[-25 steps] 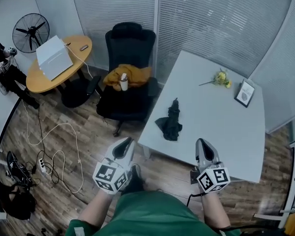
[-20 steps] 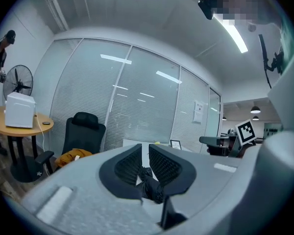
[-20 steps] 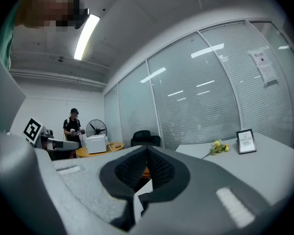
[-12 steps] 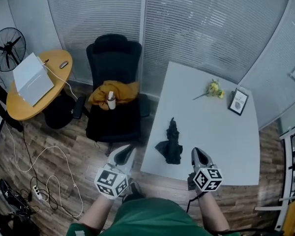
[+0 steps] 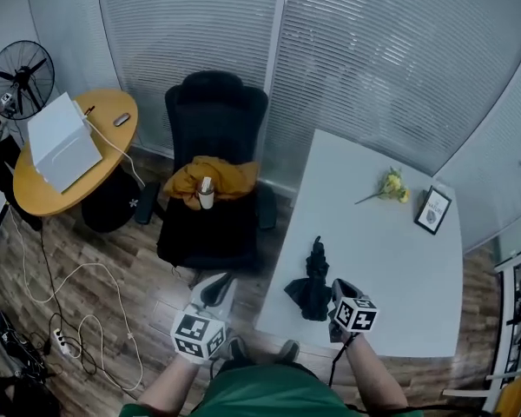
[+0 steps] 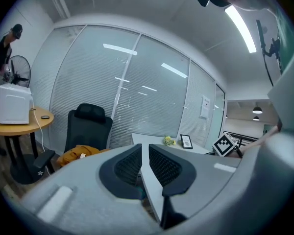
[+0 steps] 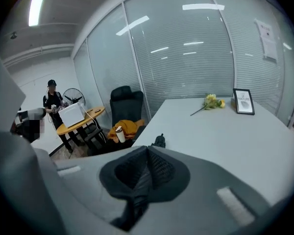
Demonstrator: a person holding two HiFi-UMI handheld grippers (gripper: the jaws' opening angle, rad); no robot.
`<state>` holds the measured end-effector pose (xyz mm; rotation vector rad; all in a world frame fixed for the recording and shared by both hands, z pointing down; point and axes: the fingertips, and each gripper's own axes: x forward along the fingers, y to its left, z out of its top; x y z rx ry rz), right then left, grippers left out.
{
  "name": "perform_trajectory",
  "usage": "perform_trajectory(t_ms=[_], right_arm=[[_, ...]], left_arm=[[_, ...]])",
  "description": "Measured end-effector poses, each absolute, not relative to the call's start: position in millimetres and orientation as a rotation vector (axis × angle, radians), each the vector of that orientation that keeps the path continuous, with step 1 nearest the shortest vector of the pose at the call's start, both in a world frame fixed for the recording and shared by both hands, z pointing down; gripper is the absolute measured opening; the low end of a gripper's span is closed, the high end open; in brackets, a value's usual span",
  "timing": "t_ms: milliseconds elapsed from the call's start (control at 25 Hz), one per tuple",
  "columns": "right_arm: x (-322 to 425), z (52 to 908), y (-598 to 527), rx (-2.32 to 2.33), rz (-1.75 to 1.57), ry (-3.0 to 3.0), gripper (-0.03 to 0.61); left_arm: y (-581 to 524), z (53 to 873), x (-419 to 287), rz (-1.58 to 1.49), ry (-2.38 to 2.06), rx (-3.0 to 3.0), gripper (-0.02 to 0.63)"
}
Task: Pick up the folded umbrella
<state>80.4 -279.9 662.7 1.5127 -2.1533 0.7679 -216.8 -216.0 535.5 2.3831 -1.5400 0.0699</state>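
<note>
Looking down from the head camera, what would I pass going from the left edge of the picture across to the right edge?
Standing fan → white box → black office chair → folded umbrella → yellow flowers → framed picture.

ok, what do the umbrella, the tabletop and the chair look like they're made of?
Umbrella: black matte fabric, probably nylon or polyester; it lies crumpled in soft folds.
Tabletop: smooth white, likely laminate or painted board; flat, even, no grain showing.
Chair: black matte upholstery, fabric or mesh; too far to tell which.
</note>
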Motion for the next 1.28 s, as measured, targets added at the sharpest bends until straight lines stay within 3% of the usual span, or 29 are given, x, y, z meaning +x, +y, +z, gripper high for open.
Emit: perform_trajectory(t_ms=[120,160,240,360,1280], right_arm=[[79.5,689.1,-295.2,1.477,0.896,-2.119,0.018],[78.9,698.0,-298.6,1.464,0.949,-2.107,0.099],[75.4,716.3,-303.5,1.417,1.04,-2.081,0.202],[69.7,738.6,-309.8,1.327,1.088,-2.044,0.277],[62.8,816.9,-355.9,1.287,0.957,-1.746,0.304]], left_arm=[[-221.6,534.3,-219.3,0.073,-1.578,2.351,0.031],[-223.0,534.5,-219.2,0.077,-1.585,2.343,0.031],[-226.3,536.6,-219.9,0.091,-1.593,2.323,0.031],[-231.9,540.9,-218.2,0.128,-1.601,2.284,0.031],[-234.3,590.1,-272.9,0.069,-1.686,2.033,0.031]])
